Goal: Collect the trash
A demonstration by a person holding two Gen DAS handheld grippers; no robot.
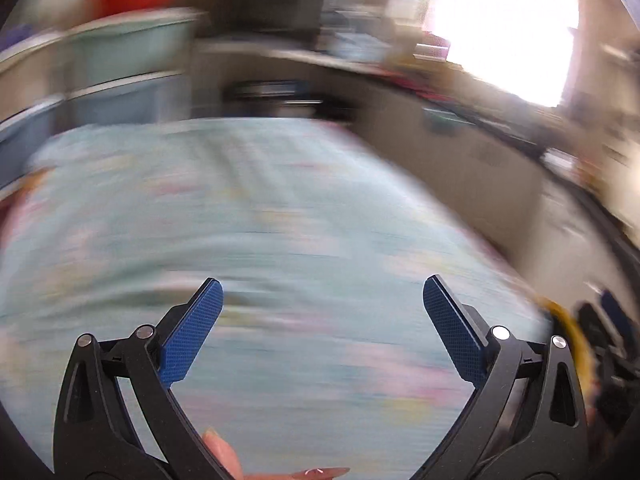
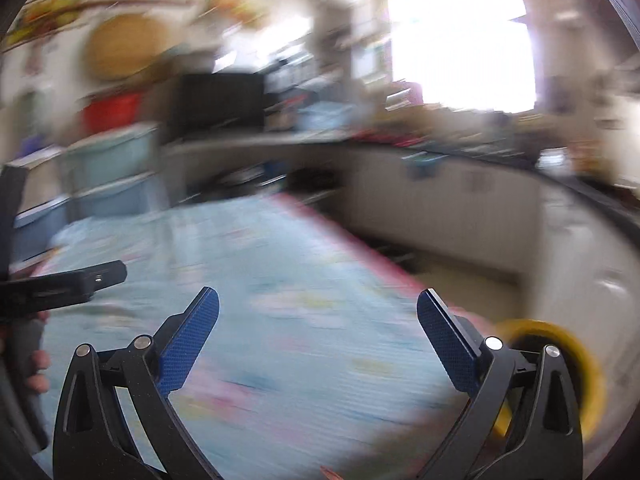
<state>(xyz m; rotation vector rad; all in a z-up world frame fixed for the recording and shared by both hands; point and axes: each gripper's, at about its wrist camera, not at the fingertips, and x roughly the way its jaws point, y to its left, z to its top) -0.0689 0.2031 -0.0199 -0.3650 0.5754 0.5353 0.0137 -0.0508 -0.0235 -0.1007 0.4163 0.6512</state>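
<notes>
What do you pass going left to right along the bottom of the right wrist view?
Other gripper's black body → right gripper's left blue finger → patterned light blue table cover → its right blue finger → yellow ring-shaped object.

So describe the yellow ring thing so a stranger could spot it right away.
Find the table with the pale blue floral cloth. At its near right edge, behind the right gripper, sits the yellow ring. It is the only bright yellow round thing there; blur hides what it is.
</notes>
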